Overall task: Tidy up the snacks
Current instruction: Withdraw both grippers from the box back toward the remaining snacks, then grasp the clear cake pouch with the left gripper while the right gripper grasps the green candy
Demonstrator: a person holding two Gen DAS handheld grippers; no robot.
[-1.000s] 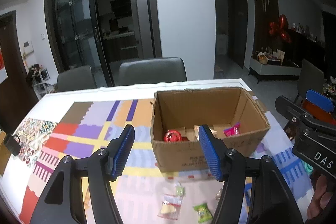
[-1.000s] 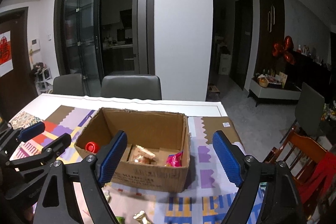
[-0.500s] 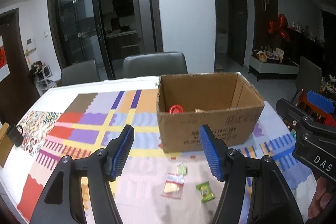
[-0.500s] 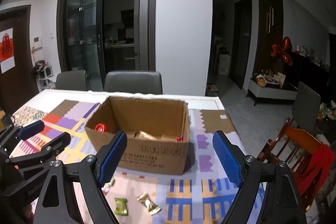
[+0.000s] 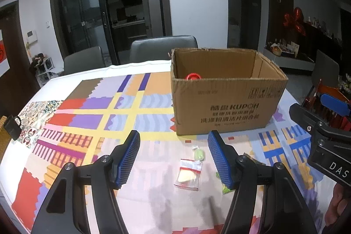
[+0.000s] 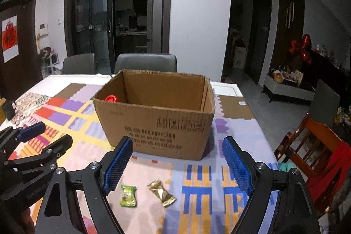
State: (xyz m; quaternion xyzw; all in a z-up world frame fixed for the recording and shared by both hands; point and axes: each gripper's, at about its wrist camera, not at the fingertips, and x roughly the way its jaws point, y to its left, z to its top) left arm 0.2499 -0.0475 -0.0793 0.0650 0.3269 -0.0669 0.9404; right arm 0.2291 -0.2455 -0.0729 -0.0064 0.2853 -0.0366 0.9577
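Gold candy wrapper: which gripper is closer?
Right. The gold candy lies on the cloth between the right gripper fingers; the left gripper sits further left, over the clear packet.

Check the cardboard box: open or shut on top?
Open. The cardboard box shows no flaps over its top, and its inside walls and a red item are visible.

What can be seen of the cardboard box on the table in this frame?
The cardboard box is plain brown corrugated card, open-topped, with ragged upper edges. It stands upright on the patterned tablecloth, beyond the loose snacks. Its near side bears dark printed lettering and handling symbols. Inside, only a red round object shows, at the left near corner; the rest of its floor is hidden. Neither gripper touches it.
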